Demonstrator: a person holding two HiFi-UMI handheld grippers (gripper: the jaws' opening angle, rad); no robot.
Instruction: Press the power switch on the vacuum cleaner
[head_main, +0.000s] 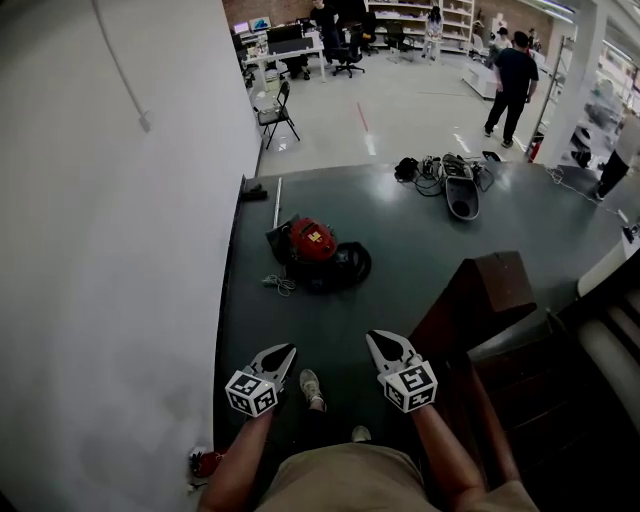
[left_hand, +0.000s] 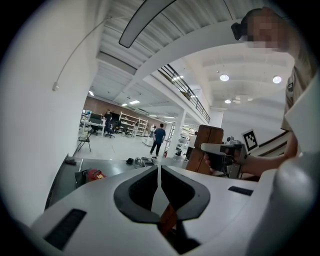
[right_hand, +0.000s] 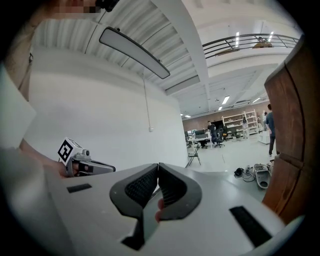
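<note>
Both low, pointing forward | left tongs (head_main: 284, 352) closed | right tongs (head_main: 377, 340) closed | vacuum cleaner (head_main: 313, 243) well ahead
</note>
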